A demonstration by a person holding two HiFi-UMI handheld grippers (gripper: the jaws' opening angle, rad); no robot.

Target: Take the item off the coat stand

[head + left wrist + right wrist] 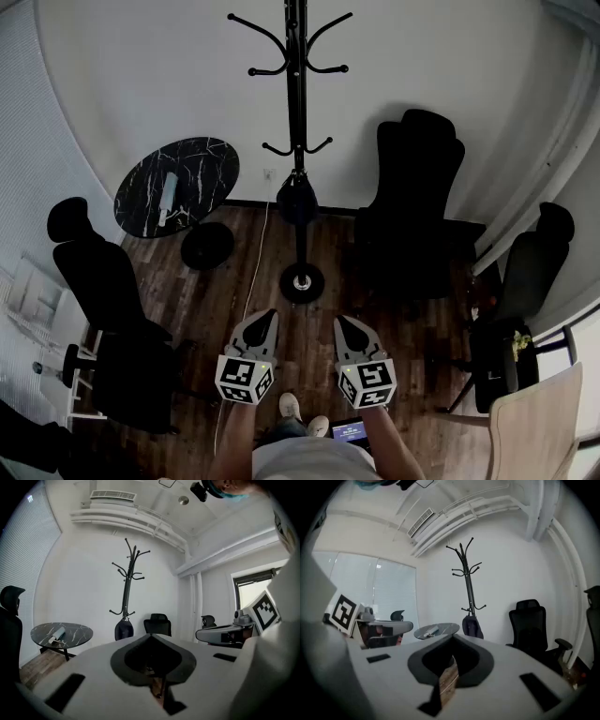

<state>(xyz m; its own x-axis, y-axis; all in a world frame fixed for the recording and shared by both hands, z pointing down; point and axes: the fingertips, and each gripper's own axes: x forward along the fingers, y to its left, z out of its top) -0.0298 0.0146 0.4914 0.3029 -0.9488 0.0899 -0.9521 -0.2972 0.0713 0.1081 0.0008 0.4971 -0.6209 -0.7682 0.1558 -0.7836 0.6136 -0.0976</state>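
Observation:
A black coat stand (297, 112) rises by the white wall ahead, its round base (302, 282) on the wooden floor. A dark bag (296, 199) hangs from one of its low hooks. The stand (128, 583) and bag (123, 630) also show in the left gripper view, and the stand (467, 578) and bag (473, 626) in the right gripper view. My left gripper (265, 318) and right gripper (345, 324) are held side by side near my body, well short of the stand. Both are shut and hold nothing.
A round black marble table (176, 185) with a pale object (168, 194) stands left of the stand. A black office chair (415, 202) is right of it, another (103, 281) at the left, a third (525, 281) at the far right. A cable (255, 272) runs along the floor.

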